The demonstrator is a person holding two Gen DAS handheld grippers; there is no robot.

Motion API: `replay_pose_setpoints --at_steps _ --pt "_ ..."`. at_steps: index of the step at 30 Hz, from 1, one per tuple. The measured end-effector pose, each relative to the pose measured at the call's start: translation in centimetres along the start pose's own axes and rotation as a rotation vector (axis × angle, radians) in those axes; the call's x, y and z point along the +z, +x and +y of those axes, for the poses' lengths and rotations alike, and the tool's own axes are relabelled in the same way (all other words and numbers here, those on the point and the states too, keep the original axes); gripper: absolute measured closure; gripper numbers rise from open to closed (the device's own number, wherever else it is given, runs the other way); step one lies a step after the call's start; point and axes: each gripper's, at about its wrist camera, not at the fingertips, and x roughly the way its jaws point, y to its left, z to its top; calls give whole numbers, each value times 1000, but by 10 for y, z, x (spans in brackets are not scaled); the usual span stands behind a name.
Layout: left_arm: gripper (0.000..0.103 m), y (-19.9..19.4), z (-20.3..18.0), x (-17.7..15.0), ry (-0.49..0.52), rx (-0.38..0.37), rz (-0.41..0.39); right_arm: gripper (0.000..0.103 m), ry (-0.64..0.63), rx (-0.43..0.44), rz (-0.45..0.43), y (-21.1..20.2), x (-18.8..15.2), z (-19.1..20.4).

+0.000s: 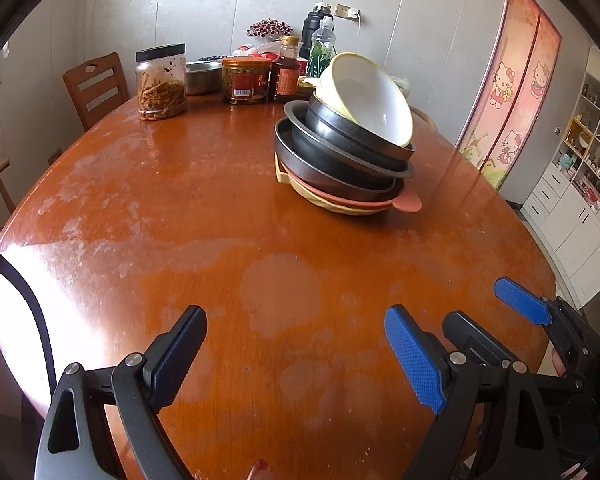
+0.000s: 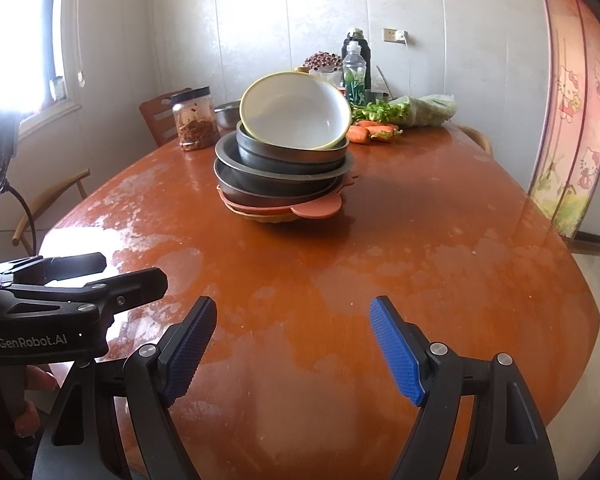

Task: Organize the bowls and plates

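Both tools hover over the near edge of the glossy, worn reddish-brown wooden desk [image 2: 420, 240], each with its ribbed blue pads apart and nothing between them: the left tool [image 1: 296, 352] and the right tool [image 2: 294, 344]. Straight ahead and well apart from both, toward the desk's middle, stands a leaning stack. Flat yellow and salmon-pink plastic plates [image 2: 316, 209] lie at the bottom, matte black shallow dishes [image 2: 276, 176] above, and a tilted, smooth white bowl with a yellow rim [image 2: 296, 114] on top. The stack lies right of the left tool's line, so the right tool seems better placed.
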Motion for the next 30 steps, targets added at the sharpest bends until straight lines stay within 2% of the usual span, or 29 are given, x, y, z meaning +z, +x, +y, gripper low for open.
replay_pose_setpoints --at_steps 5,15,30 --pt "12 -3 -1 -5 9 21 -10 23 7 -5 -3 -3 -5 -2" --pt "12 -3 0 -20 2 14 0 23 24 6 1 -2 -20 0" --pt "12 -3 -2 -26 14 14 2 23 32 10 9 1 -28 -2"
